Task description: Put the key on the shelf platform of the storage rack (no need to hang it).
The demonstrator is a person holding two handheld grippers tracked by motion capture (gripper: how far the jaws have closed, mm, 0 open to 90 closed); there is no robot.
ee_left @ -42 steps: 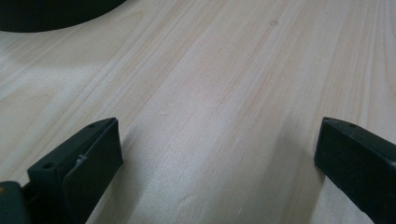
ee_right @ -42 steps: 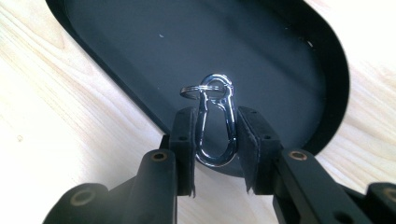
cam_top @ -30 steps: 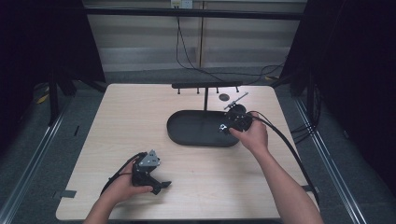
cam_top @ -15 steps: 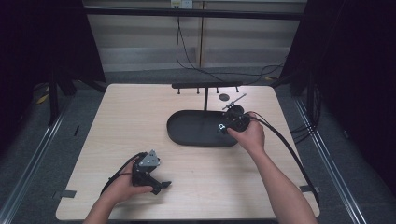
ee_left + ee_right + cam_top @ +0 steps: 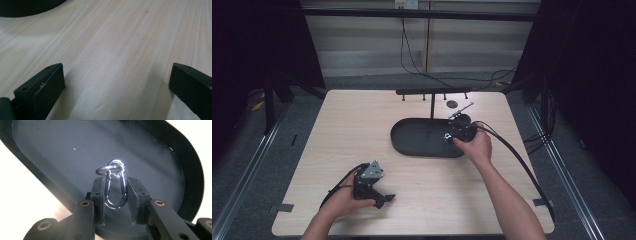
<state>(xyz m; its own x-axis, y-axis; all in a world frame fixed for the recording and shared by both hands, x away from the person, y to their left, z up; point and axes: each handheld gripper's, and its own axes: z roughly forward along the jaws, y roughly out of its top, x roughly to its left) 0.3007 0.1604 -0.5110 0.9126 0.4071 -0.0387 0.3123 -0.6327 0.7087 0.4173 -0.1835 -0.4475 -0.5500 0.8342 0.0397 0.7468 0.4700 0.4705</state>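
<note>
— What are your tongs doing?

— My right gripper (image 5: 115,202) pinches one silver carabiner (image 5: 115,186), a small ring through its top, over the single black oval tray (image 5: 62,150) at the table's far right. My left gripper (image 5: 115,85) rests spread and empty, near left.

— Which step?

— I'd say carrying it. Next calls for lifting it toward the hook stand (image 5: 432,92) behind.

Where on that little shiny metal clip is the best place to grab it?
Across its two long sides, as the right gripper does: the silver carabiner clip is a narrow oval, its small key ring left free beyond the pads, above the black oval tray.
</note>
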